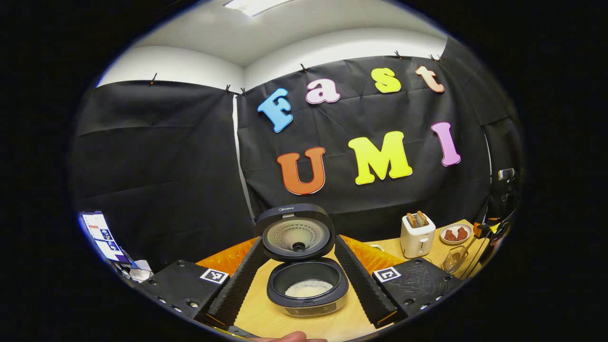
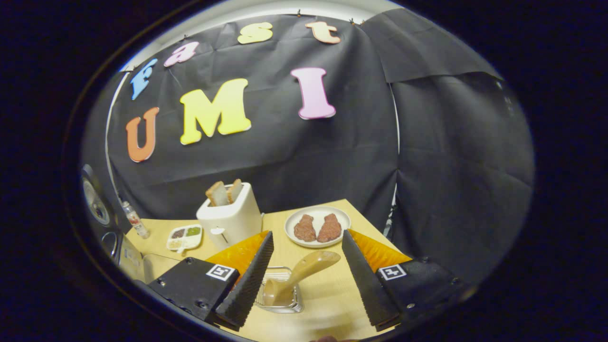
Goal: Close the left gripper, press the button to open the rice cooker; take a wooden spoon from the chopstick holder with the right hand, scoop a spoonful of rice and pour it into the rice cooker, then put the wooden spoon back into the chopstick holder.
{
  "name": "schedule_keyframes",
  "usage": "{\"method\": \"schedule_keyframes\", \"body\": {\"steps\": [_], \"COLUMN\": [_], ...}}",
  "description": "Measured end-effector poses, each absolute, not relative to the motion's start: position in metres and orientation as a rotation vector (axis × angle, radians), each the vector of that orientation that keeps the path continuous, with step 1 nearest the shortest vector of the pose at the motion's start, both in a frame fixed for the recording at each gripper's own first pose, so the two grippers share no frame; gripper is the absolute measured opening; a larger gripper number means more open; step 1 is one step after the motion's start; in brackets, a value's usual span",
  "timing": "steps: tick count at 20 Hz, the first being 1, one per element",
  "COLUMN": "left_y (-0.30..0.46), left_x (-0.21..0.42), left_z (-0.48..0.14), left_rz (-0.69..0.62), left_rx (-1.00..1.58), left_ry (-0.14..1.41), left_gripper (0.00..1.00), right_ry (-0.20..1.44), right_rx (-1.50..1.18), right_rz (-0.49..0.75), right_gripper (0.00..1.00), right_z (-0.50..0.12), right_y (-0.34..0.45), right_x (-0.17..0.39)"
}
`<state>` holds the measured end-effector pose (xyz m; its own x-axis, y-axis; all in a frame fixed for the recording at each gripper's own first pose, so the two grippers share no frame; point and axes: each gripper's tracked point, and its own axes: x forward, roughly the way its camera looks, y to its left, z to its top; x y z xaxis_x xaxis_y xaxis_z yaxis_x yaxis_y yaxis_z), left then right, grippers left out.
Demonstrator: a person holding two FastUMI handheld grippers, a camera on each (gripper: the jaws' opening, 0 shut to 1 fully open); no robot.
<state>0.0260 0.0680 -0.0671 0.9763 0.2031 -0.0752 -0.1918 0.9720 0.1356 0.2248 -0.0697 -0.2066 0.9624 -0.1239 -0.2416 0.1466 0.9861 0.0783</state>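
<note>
Dark round rice cooker (image 1: 308, 289) sits on the pale wooden desk (image 1: 332, 323), lid (image 1: 295, 232) up, white rice in the pot, between the left claw (image 1: 304, 280) fingers, which are spread wide and grip nothing. Light wooden spoon (image 2: 299, 278) stands tilted in the clear wire chopstick holder (image 2: 279, 299), between the wide-apart, empty right claw (image 2: 304, 280) fingers. White toaster (image 2: 230, 218) with bread and white plate (image 2: 317, 225) of brown meat pieces sit farther back.

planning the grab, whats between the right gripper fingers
In the right gripper view, the light wooden spoon standing in the clear wire chopstick holder lies between the open right gripper fingers, untouched.
</note>
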Motion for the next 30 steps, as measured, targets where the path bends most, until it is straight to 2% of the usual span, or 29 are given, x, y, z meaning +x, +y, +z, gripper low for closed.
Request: {"method": "schedule_keyframes", "body": {"steps": [1,2,3,4,5,7,8,9,10,11,12,13,14,15,22,23,27,30], "left_y": [0.069,0.071,0.072,0.073,0.074,0.079,0.081,0.082,0.085,0.087,0.091,0.095,0.099,0.101,0.11,0.112,0.126,0.137], "left_x": [0.027,0.027,0.03,0.031,0.032,0.038,0.04,0.043,0.047,0.052,0.056,0.059,0.065,0.068,0.127,0.14,0.197,0.237], "left_z": [-0.066,-0.065,-0.063,-0.061,-0.058,-0.053,-0.052,-0.05,-0.051,-0.048,-0.044,-0.041,-0.038,-0.039,-0.016,-0.014,-0.013,-0.033], "left_rz": [0.196,0.192,0.187,0.182,0.178,0.175,0.174,0.172,0.174,0.173,0.178,0.183,0.188,0.188,0.181,0.178,0.188,0.192], "left_rx": [0.128,0.125,0.117,0.107,0.098,0.089,0.093,0.099,0.102,0.102,0.095,0.087,0.073,0.058,0.062,0.053,0.036,0.015], "left_ry": [0.085,0.082,0.078,0.075,0.072,0.06,0.059,0.058,0.067,0.069,0.067,0.063,0.063,0.068,0.063,0.065,0.117,0.224], "left_gripper": [0.95,0.95,0.9,0.95,0.95,0.95,0.95,0.9,0.9,0.95,0.95,0.9,1.0,0.95,0.95,0.95,0.95,0.95], "right_ry": [0.216,0.195,0.174,0.155,0.132,0.1,0.1,0.098,0.104,0.107,0.105,0.105,0.102,0.106,0.178,0.188,0.204,0.231], "right_rx": [0.082,0.06,0.032,0.006,-0.013,-0.064,-0.077,-0.078,-0.075,-0.066,-0.062,-0.07,-0.084,-0.088,-0.044,-0.05,-0.08,-0.089], "right_rz": [-0.117,-0.096,-0.086,-0.067,-0.046,-0.03,-0.016,0.005,0.018,0.034,0.049,0.051,0.052,0.055,0.104,0.11,0.125,0.134], "right_gripper": [0.91,0.96,0.97,0.93,0.97,0.98,0.94,0.98,0.99,1.0,0.99,0.99,1.0,0.99,0.97,0.99,1.0,1.0], "right_z": [-0.188,-0.171,-0.152,-0.133,-0.115,-0.085,-0.074,-0.064,-0.059,-0.052,-0.048,-0.045,-0.043,-0.042,-0.055,-0.055,-0.057,-0.063], "right_y": [-0.061,-0.051,-0.043,-0.035,-0.023,-0.007,0.002,0.013,0.02,0.028,0.035,0.038,0.038,0.04,0.06,0.064,0.072,0.076], "right_x": [0.213,0.199,0.185,0.171,0.159,0.134,0.121,0.111,0.102,0.092,0.084,0.077,0.072,0.068,0.058,0.057,0.052,0.047]}}
